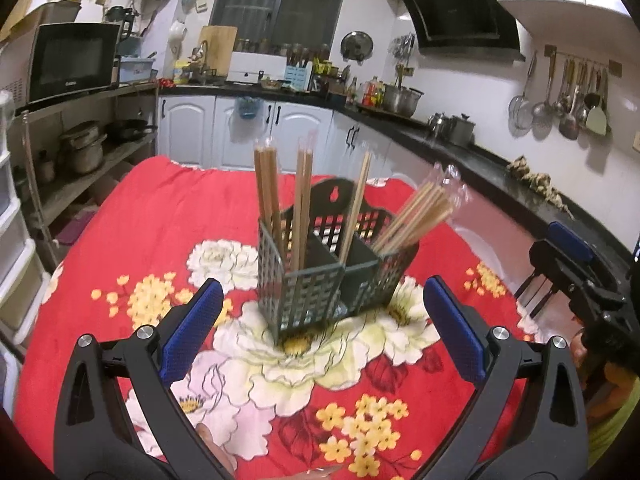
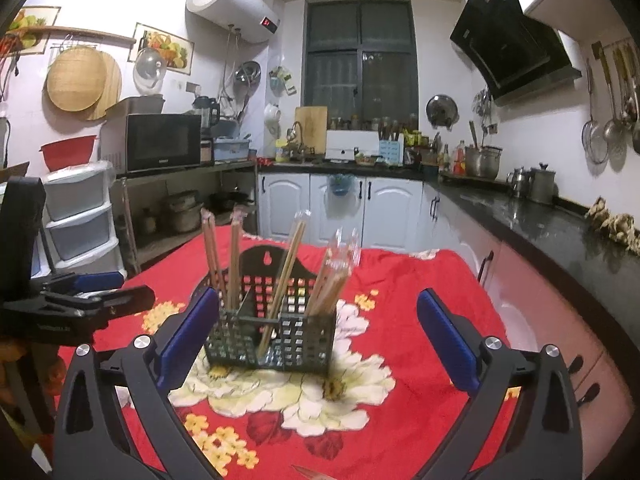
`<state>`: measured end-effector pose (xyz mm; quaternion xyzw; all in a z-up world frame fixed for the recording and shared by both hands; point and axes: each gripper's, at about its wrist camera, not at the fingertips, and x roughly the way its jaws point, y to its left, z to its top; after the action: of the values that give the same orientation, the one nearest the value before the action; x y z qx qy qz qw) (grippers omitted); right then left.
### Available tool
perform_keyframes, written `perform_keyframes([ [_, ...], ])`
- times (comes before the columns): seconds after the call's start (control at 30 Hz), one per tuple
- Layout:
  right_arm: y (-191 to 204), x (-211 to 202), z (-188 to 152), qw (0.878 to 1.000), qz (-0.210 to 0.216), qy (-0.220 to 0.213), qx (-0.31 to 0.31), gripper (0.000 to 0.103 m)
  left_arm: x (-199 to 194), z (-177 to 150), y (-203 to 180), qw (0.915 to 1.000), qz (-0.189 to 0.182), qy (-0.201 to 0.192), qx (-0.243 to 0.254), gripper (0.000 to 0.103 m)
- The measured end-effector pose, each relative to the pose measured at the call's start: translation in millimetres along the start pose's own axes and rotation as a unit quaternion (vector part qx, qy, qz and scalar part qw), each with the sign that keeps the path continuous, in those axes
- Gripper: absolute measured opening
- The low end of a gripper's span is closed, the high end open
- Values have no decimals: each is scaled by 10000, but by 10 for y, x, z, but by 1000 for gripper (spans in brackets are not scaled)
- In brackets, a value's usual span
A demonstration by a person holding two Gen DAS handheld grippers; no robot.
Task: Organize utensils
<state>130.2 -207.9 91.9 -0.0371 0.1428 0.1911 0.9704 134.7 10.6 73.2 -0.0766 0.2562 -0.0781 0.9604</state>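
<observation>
A dark green slatted utensil basket (image 1: 320, 284) with two compartments stands on the red floral tablecloth (image 1: 140, 240); it also shows in the right wrist view (image 2: 276, 336). Several wooden chopsticks (image 1: 300, 204) stand in it, some upright in the left compartment, a bundle (image 1: 416, 216) leaning right in the right one. In the right wrist view the chopsticks (image 2: 288, 264) stand the same way. My left gripper (image 1: 320, 336) is open and empty, just in front of the basket. My right gripper (image 2: 316, 336) is open and empty, also facing the basket. Each gripper shows at the edge of the other's view.
The table is covered by the tablecloth (image 2: 420, 300). A black kitchen counter (image 1: 500, 176) with pots runs along the right and back. Shelves with a microwave (image 1: 72, 60) and plastic drawers (image 2: 80, 216) stand at the left. The right gripper's body (image 1: 576, 280) is at the table's right edge.
</observation>
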Motion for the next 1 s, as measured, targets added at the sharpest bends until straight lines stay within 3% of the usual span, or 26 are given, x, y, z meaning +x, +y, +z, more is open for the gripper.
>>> perform_keyframes([
  [0.5,84,17,-552,9986,-5,527,54,96,117,-598,-52,9985,476,286,-7,92],
  [0.8,167,-32,-803,9988,-221,432,-50,96,24,-810,-189,9981,548,-126,246,92],
  [1.0,186,-180,-897,9997,-232,-29,124,97,-28,-920,-265,9975,517,-378,315,92],
])
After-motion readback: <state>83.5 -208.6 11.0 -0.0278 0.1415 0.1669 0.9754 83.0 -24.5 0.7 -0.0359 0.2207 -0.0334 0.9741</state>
